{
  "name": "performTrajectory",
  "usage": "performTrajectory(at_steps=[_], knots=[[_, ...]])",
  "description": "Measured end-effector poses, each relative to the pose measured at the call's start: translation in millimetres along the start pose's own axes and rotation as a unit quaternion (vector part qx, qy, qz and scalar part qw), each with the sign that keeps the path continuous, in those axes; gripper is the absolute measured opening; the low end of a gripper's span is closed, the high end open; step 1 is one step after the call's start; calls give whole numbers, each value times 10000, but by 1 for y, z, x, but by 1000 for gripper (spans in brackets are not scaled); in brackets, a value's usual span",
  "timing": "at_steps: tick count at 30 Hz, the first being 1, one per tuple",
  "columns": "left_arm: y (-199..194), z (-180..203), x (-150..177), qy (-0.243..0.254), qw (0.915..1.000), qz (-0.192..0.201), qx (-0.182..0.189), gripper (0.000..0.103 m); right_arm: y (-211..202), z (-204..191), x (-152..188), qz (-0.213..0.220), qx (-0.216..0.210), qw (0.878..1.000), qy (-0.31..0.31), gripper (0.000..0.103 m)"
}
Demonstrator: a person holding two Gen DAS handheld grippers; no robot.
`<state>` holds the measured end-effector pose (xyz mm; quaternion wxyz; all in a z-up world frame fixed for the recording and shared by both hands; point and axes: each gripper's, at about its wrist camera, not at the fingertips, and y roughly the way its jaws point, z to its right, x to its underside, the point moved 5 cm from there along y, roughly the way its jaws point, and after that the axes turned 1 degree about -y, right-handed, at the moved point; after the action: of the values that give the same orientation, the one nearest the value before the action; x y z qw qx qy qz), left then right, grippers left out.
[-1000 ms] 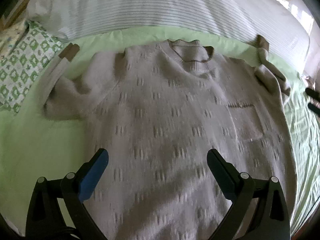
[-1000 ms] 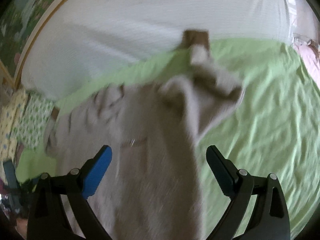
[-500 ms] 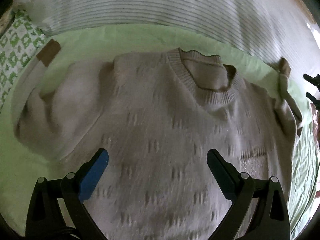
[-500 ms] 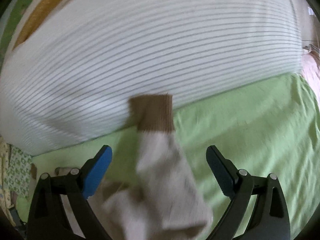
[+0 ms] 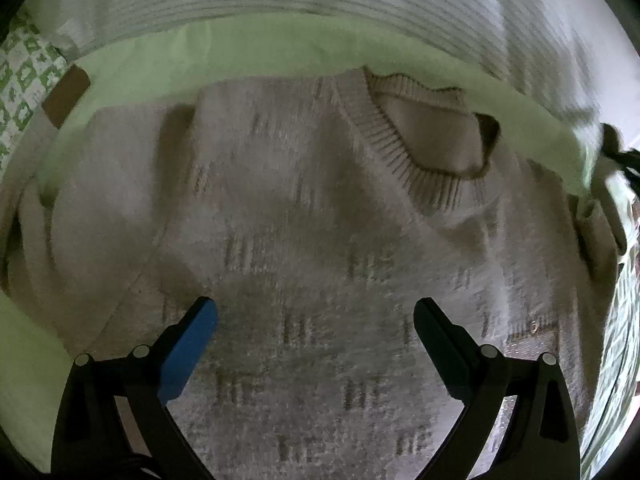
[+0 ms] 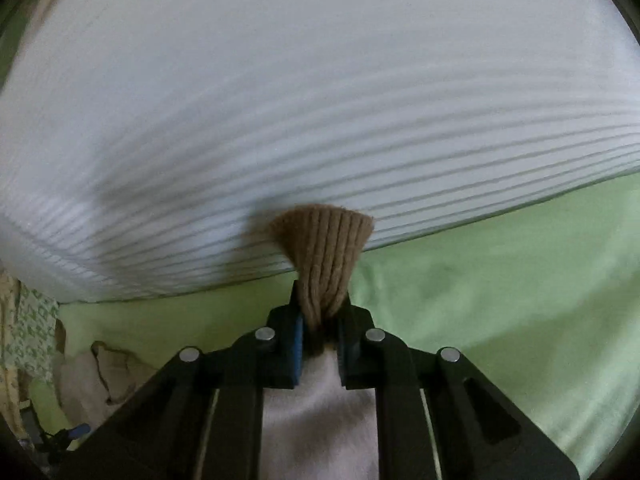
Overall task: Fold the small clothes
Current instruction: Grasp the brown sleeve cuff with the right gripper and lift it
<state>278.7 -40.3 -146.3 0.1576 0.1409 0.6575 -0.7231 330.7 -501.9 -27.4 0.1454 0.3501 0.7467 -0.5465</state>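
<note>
This is a bedroom in a home. A bed (image 5: 248,52) with a light green sheet fills the scene, a big white striped pillow (image 6: 304,104) lies along its far side, and a green-patterned cushion (image 5: 20,80) sits far left.

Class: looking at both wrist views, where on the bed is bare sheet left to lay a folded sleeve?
Bare green sheet lies right of the right gripper, below the striped white pillow. A narrower strip runs between the beige knit sweater and the pillow. The middle is covered; the open left gripper hovers there.

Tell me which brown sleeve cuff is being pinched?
The ribbed brown cuff in the right gripper; the other brown cuff lies free by the patterned pillow.
</note>
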Motion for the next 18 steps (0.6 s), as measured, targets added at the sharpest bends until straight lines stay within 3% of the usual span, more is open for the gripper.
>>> performTrajectory(at_steps=[5,10,14,17,18], knots=[[-1,-4,1,-44,9998,54,182,99,-99,3,-9,810,310,9959,273,13],[-19,-3,7,-90,9988,109,465,99,-170,-85,2,1093,-519,9924,244,13],[-45,-6,25,-141,9979,161,617,99,-172,-192,39,861,-1391,9865,56,13],[-62,-12,39,-152,9977,145,649,99,-143,-275,87,277,-2157,9760,-148,20],[-67,-17,48,-165,9977,131,638,99,-127,-305,106,-96,-2422,9699,-239,25]])
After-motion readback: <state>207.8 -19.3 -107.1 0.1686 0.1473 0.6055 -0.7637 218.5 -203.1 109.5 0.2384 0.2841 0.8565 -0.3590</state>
